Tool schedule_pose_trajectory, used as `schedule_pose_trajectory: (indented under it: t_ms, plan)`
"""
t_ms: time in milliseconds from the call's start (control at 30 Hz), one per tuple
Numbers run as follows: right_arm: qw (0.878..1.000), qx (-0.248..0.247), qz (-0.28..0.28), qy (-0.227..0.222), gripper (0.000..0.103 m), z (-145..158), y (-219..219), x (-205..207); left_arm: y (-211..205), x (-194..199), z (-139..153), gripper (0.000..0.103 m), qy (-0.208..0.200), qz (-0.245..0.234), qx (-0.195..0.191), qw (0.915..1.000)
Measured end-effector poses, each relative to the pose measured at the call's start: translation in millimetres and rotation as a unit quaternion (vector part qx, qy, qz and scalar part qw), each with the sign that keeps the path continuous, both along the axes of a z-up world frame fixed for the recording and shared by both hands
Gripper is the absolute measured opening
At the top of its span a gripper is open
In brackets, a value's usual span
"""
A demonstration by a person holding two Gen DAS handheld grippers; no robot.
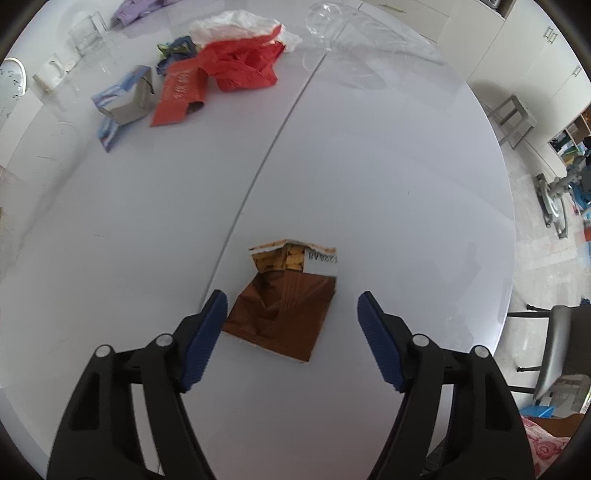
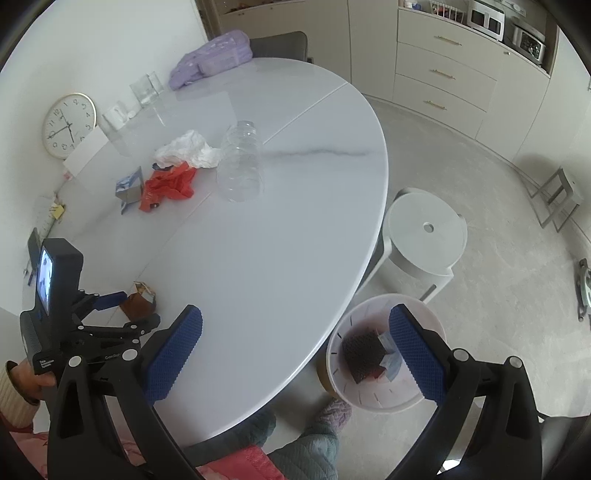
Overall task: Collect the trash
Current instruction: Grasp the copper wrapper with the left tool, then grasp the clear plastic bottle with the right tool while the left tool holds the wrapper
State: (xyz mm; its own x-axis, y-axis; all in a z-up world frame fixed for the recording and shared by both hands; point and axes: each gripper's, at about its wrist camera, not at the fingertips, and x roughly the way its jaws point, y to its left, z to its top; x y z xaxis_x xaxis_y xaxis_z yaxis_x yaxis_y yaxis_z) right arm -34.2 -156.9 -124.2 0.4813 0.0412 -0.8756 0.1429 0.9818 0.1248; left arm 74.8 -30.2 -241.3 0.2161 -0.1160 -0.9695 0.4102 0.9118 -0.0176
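The left gripper [image 1: 291, 308] was spread wide, its blue pads on either side of a torn brown wrapper [image 1: 282, 317] lying flat on the white table [image 1: 388, 206] in the lower middle of the left wrist view; neither pad looked to be touching it yet. The right gripper [image 2: 295, 354] was spread open too and held nothing. It hung over the table's edge, and between its fingers, at the lower right of the right wrist view, stood a pale bin [image 2: 373, 400] on the floor.

A dark piece and a bit of light wrapper [image 2: 388, 363] already lay in the bin, so I judged the job begun but far from finished. Besides the brown wrapper, a heap waited in the upper left of the left wrist view: a crumpled red wrapper [image 1: 236, 70], a white plastic bag [image 1: 236, 24], a small blue and grey carton [image 1: 123, 101] and a dark crumpled scrap [image 1: 173, 51]. A clear plastic bottle [image 2: 242, 166] lay on its side just right of that heap. By my reckoning, most of the trash was still to be gathered.
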Motion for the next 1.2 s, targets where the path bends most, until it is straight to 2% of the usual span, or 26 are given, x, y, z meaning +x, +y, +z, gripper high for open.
schedule_pose_trajectory:
  t_ms: [167, 233, 300, 367, 533, 600, 700, 967, 1200]
  plan:
    - [1.0, -0.009, -0.001, 0.004, 0.1, 0.8, 5.7, -1.7, -2.0, -3.8, -3.6, 0.068, -0.012, -0.014, 0.005, 0.9998]
    - [1.0, -0.01, -0.002, 0.005, 0.1, 1.1, 6.9, -2.1, -2.4, -5.4, -3.1, 0.064, -0.019, -0.018, 0.003, 0.9997]
    - [1.0, -0.011, -0.001, 0.005, 0.1, 1.6, 7.8, -2.2, -3.3, -8.6, -1.8, 0.053, -0.024, -0.023, 0.0, 0.9994]
    - [1.0, -0.012, 0.0, 0.005, 0.1, 2.1, 8.4, -2.1, -5.2, -12.3, -0.9, 0.046, -0.027, -0.026, -0.001, 0.9993]
    - [1.0, -0.012, 0.003, 0.004, 0.1, 1.6, 8.6, -1.7, -9.5, -15.0, 3.4, 0.037, -0.032, -0.023, -0.001, 0.9992]
    - [1.0, -0.011, 0.004, 0.003, 0.1, 1.6, 7.8, -1.1, -12.0, -13.1, 9.5, 0.026, -0.032, -0.017, -0.006, 0.9993]
    - [1.0, -0.01, 0.006, 0.001, 0.1, 2.5, 8.3, 0.7, -13.2, -14.2, 22.6, 0.025, -0.035, -0.001, -0.002, 0.9994]
    - [1.0, -0.009, 0.014, -0.004, 0.1, 5.1, 8.6, 7.2, -18.4, -15.8, 83.5, 0.025, -0.088, 0.003, -0.019, 0.9959]
    - [1.0, -0.01, 0.021, -0.003, 0.1, 4.0, 10.5, 12.4, -20.2, -15.0, 110.6, 0.025, -0.107, 0.005, -0.035, 0.9936]
